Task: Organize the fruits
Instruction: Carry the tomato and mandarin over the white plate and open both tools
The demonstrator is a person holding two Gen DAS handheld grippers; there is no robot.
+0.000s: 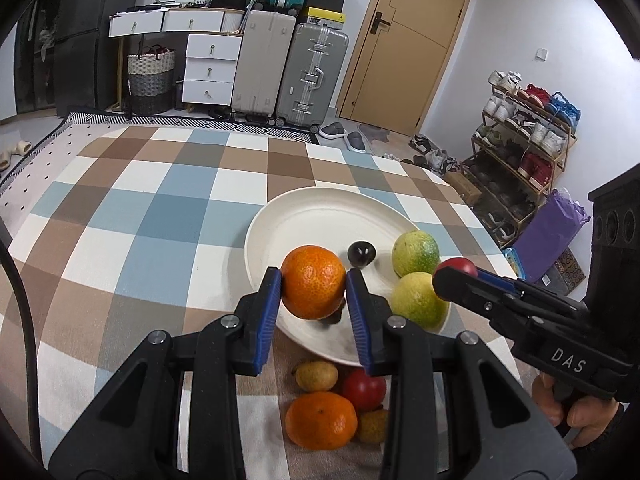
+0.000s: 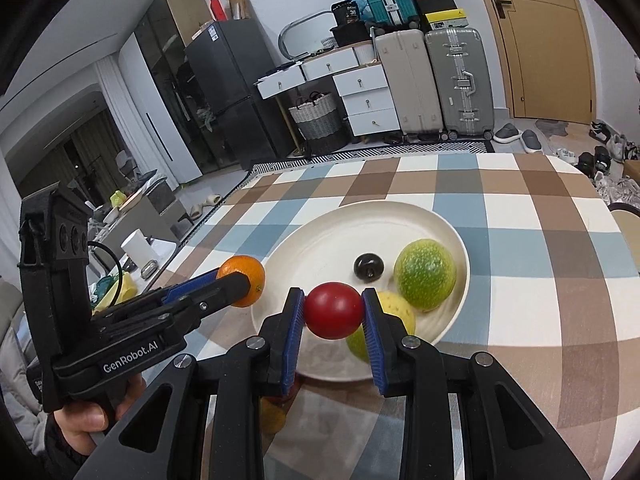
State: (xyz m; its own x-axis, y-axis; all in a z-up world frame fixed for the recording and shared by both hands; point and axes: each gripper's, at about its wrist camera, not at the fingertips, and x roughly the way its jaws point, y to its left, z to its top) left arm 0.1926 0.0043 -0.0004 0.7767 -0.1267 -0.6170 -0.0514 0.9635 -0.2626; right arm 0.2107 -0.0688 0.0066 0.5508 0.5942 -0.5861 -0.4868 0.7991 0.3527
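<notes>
My left gripper [image 1: 314, 290] is shut on an orange [image 1: 313, 282] and holds it above the near rim of a white plate [image 1: 320, 212]. My right gripper [image 2: 333, 316] is shut on a red tomato [image 2: 334, 316] above the plate's [image 2: 320, 240] near edge. On the plate lie two green-yellow citrus fruits [image 1: 415, 253] [image 1: 418, 300] and a small dark fruit [image 1: 361, 254]. On the cloth before the plate lie a second orange [image 1: 321, 420], a red tomato [image 1: 364, 388] and two small yellow-brown fruits [image 1: 316, 376] [image 1: 373, 426].
The table carries a blue, brown and white checked cloth [image 1: 140, 220]. Beyond its far edge stand suitcases [image 1: 288, 76], white drawers [image 1: 210, 68] and a door [image 1: 408, 40]. A shoe rack [image 1: 520, 140] stands at the right.
</notes>
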